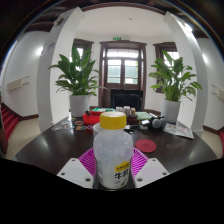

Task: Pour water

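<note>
A clear plastic bottle [113, 150] with a yellow cap and a white and yellow label stands upright between my gripper's [113, 172] fingers. Both pink pads [88, 160] sit against its sides, so the gripper is shut on the bottle. The bottle is over the near part of a dark round table [50, 145]. Whether its base rests on the table is hidden by the fingers. A red round coaster or lid [146, 145] lies on the table just right of the bottle, beyond the fingers.
Tea things and a red item [92, 118] crowd the table's far side, with a dark pot [157, 123] at the right. Two large potted plants [77, 78] [172, 80] flank a door at the back.
</note>
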`<state>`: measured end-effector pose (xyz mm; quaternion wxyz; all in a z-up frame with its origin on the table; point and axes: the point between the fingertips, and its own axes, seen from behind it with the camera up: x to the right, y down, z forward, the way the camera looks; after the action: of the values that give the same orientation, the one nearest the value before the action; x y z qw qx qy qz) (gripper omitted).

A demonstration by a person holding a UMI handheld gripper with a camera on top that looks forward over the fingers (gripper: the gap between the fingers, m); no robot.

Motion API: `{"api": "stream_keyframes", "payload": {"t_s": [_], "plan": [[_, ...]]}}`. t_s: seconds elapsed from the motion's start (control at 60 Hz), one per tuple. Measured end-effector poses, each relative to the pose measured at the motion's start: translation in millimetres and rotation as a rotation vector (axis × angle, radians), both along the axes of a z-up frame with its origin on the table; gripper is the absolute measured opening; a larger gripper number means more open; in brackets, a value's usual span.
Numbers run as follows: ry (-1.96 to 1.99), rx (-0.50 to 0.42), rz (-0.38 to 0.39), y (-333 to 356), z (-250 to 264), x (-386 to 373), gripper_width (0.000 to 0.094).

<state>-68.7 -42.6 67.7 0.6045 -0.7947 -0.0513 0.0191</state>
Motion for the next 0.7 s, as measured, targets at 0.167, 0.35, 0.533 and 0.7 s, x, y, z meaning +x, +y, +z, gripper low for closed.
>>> {"api": "stream_keyframes", "payload": {"t_s": [0.167, 0.35, 0.533, 0.7], "plan": [[-0.234, 0.015, 0.011, 15, 28, 43, 0.0409], [-0.661, -0.058, 0.032, 64, 30, 87, 0.0408], [-1.140, -0.037, 0.116, 115, 34, 94, 0.0409], [-1.507, 0.005, 0.183, 143, 45, 87, 0.0408]]}}
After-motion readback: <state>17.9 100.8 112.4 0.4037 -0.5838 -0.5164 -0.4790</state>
